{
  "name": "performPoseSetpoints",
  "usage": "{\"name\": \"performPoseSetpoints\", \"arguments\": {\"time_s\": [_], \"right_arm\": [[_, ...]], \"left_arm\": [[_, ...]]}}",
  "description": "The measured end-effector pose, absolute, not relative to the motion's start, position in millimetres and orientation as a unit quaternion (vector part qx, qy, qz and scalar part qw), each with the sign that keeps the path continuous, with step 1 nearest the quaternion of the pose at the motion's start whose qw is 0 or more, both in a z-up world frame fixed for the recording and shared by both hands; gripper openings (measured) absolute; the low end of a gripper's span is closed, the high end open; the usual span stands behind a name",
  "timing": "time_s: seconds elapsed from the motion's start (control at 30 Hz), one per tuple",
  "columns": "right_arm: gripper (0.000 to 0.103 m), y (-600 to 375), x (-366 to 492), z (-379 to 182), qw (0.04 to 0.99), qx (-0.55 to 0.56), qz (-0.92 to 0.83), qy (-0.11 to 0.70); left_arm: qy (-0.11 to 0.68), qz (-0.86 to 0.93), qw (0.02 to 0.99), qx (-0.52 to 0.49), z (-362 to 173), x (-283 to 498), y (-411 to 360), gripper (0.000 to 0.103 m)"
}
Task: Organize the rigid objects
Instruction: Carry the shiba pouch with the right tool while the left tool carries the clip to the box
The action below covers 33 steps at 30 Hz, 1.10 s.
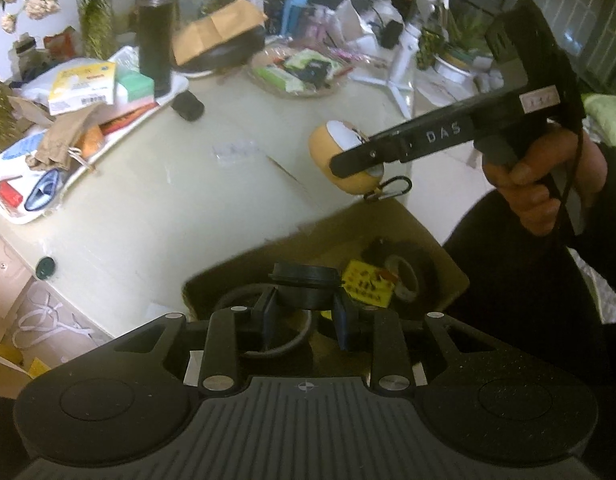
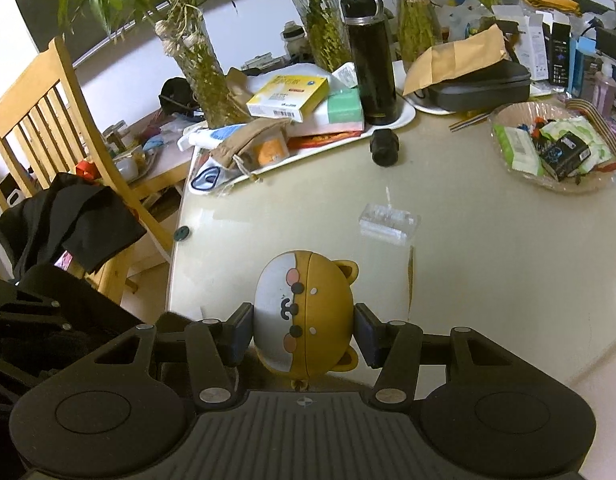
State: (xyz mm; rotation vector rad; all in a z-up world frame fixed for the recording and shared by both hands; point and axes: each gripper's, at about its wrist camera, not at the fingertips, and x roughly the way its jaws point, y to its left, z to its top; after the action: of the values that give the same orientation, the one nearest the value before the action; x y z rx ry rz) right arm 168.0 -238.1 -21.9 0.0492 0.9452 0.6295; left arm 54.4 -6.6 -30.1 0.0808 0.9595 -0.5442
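Observation:
My left gripper (image 1: 305, 312) is shut on a black round cap-like part (image 1: 305, 286) and holds it over an open cardboard box (image 1: 440, 240). The box holds a roll of black tape (image 1: 412, 276) and a yellow tag (image 1: 368, 286). My right gripper (image 2: 304, 334) is shut on a yellow and grey bear-shaped case (image 2: 304, 316). In the left wrist view this case (image 1: 348, 152) hangs just above the box's far edge, with a carabiner (image 1: 392, 189) under it. A small black cylinder (image 2: 384, 147) and a clear plastic box (image 2: 389, 224) lie on the table.
A white tray (image 2: 404, 114) holds a black flask (image 2: 370, 60), boxes and a pouch. A glass bowl (image 2: 504, 112) of packets stands at the right. Plant vases line the back. A wooden chair (image 2: 60, 92) with black cloth stands left of the table.

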Motion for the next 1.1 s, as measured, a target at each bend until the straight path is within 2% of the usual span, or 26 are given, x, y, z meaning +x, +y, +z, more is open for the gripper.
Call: {"name": "performPoseSetpoints", "arguments": {"time_s": [0.33,0.5,1.1], "right_arm": [[0.056,-247,145,-27,0.84,0.033,0.3,0.452],[0.056,-252,137,-28,0.84,0.034,0.299,0.452],[0.056,-259,118,-34,0.838,0.039,0.295,0.458]], "left_arm": [[0.461,-0.273,0.841,0.08,-45,40,-27,0.03],[0.459,-0.26,0.843,0.103,-46,36,-35,0.049],[0.455,-0.235,0.853,0.101,-41,33,-33,0.05]]}}
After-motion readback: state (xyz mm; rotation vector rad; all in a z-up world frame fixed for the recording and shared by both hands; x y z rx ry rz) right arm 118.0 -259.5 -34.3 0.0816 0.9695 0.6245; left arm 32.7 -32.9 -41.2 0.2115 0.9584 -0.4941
